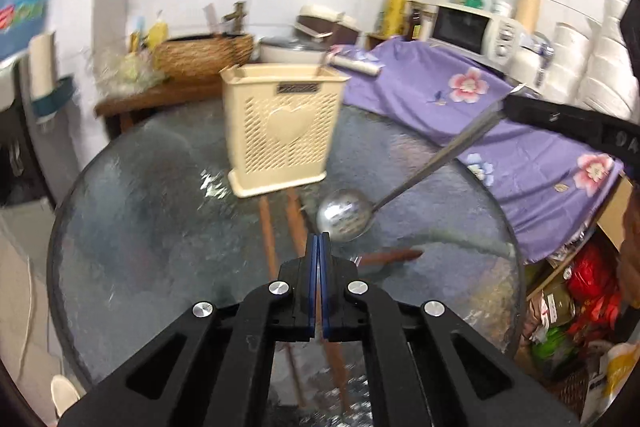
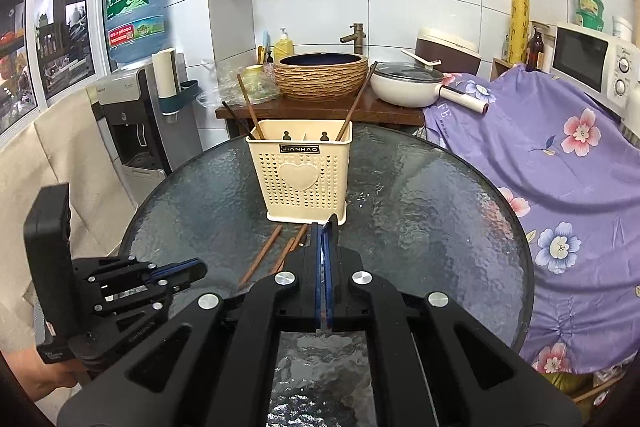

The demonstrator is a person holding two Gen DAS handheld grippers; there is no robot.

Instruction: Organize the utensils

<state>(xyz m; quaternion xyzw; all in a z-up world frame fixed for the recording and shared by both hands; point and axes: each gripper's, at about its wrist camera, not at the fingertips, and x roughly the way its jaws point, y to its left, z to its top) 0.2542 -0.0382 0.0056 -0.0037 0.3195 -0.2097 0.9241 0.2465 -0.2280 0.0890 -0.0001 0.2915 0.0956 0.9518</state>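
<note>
Right gripper: jaws pressed together, pinching the flat handle of a long steel ladle; bowl hangs low over the table.
Left gripper: jaws pressed together; nothing visibly held.
Done: three brown chopsticks stand in the cream perforated plastic utensil holder.
Left: ladle, loose wooden chopsticks on the round textured glass table.
Room: holder sits mid-table, well clear of edges; top open.
</note>
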